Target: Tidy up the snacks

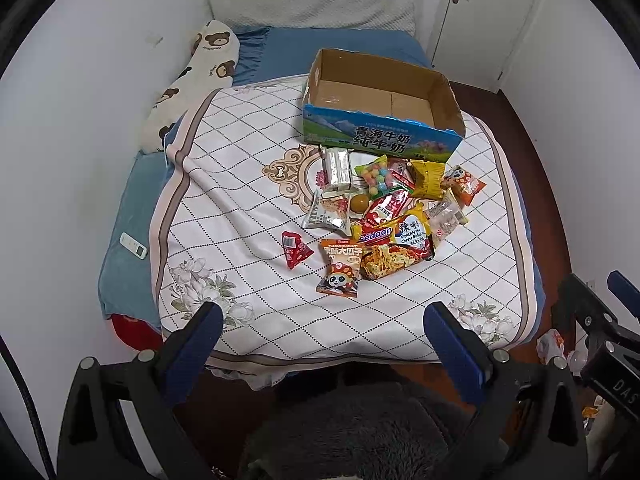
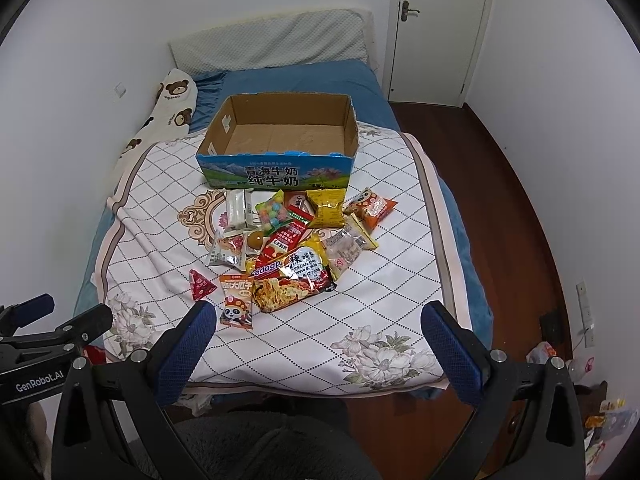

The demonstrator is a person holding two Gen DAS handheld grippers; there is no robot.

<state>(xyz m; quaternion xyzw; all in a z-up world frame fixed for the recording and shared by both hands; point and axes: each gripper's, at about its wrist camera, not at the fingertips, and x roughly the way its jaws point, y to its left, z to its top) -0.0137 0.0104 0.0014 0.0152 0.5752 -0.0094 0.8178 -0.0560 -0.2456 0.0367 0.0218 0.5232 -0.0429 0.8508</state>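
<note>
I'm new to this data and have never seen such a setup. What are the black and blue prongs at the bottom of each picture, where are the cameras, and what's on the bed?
The prongs are the fingers of two hand-held grippers; a person holds one in each hand. Each picture comes from a fisheye camera on one gripper, looking forward along its fingers. The left gripper and the right gripper are both open and hold nothing. On the bed's quilt lies a pile of snacks, with a red packet a little apart. Behind the pile stands an empty cardboard box, where the snacks probably go.
</note>
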